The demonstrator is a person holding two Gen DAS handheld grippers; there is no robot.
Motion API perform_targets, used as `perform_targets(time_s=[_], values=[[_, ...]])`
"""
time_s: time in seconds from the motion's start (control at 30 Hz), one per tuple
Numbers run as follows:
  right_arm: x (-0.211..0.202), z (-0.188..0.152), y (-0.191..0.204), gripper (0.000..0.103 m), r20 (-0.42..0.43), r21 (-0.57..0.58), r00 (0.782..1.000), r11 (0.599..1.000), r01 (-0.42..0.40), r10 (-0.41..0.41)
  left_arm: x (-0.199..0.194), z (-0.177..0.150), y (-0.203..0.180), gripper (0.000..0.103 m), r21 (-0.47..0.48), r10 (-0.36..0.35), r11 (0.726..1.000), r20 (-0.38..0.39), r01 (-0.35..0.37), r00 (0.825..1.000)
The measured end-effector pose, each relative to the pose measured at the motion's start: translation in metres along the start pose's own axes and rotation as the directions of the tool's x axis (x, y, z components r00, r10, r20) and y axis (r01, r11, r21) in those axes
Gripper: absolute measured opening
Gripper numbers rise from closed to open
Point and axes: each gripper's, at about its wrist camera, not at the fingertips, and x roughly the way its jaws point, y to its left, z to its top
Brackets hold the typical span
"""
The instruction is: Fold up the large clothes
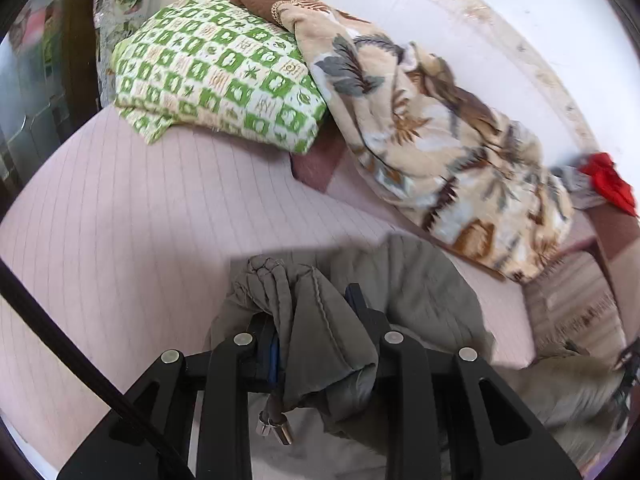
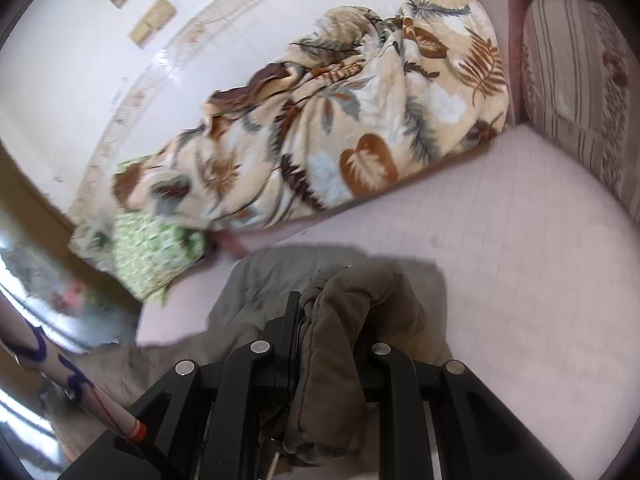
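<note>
A grey-olive garment [image 1: 400,280] is lying on a pale pink checked sheet [image 1: 120,220], beside a green-and-white patterned pillow [image 1: 216,76] and a beige leaf-print blanket [image 2: 340,132].

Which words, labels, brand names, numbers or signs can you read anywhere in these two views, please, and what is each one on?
None can be read.
Blue hand-drawn marks on the pale tube at the right view's left edge: not legible as letters.
Small motifs in the squares of the green-and-white checked folded quilt: pattern, no readable text.
Grey-olive padded garment held in both jaws: no label visible.
</note>
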Motion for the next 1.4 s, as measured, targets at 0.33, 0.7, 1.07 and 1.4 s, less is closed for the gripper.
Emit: perform_targets(time_s=[0.33, 0.7, 1.07, 1.4], values=[[0.134, 0.048, -0.049, 0.019, -0.085, 0.055, 0.982, 0.983, 0.173, -0.168, 0.153, 0.051, -0.005, 0.027, 0.035, 0.23, 0.973, -0.085, -0.228, 0.969], [0.143, 0.044, -0.071, 0.028, -0.078, 0.168, 0.994, 0.981, 0.092, -0.08, 0.154, 0.061, 0.021, 0.044, -0.101, 0.033, 0.994, -0.138, -0.047, 0.99], [0.064, 0.048, -0.017, 0.093, 0.104, 0.044, 0.978, 0.983, 0.18, -0.183, 0.052, 0.066, -0.002, 0.065, -0.054, 0.02, 0.998, 0.007, -0.02, 1.0], [0.111, -0.017, 0.108, 0.071, 0.056, -0.411, 0.99, 0.9, 0.144, -0.133, 0.082, 0.005, -0.048, 0.069, 0.147, 0.139, 0.98, -0.021, -0.134, 0.99]])
